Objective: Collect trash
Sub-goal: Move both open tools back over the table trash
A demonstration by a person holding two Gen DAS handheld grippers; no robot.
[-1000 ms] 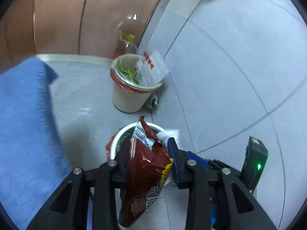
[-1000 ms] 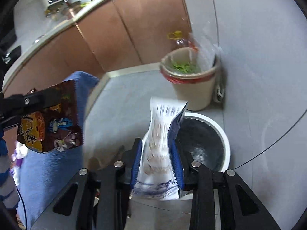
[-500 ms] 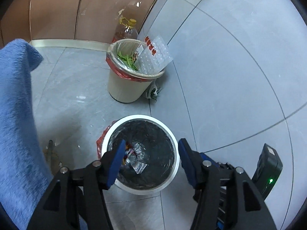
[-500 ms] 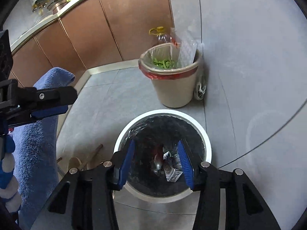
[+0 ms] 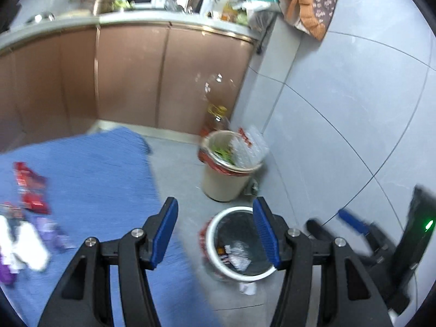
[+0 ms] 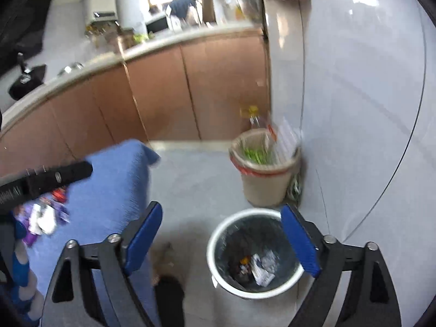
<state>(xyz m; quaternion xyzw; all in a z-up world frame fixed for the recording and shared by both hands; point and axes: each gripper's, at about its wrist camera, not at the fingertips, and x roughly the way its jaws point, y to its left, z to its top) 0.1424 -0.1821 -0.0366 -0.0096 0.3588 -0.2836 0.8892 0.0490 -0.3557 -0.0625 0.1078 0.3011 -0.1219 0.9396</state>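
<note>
Both the empty left gripper [image 5: 215,233] and opening right gripper [image 6: 222,238] hang over a round white-rimmed bin [image 5: 211,248].

You cannot read the wrappers [image 5: 31,190] on the blue cloth [image 5: 95,177] at your left; motion blurs them, and the white bin [image 5: 218,265] hides most of its trash behind its near rim

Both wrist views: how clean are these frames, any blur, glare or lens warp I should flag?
Left wrist view: motion smear on the blue cloth and wrappers; the left gripper itself stays sharp. Right wrist view: softer all over, glare on the tiled wall, window blown out, white bin slightly smeared. Both: fisheye bends the counter and tile lines, with dark corners.
</note>
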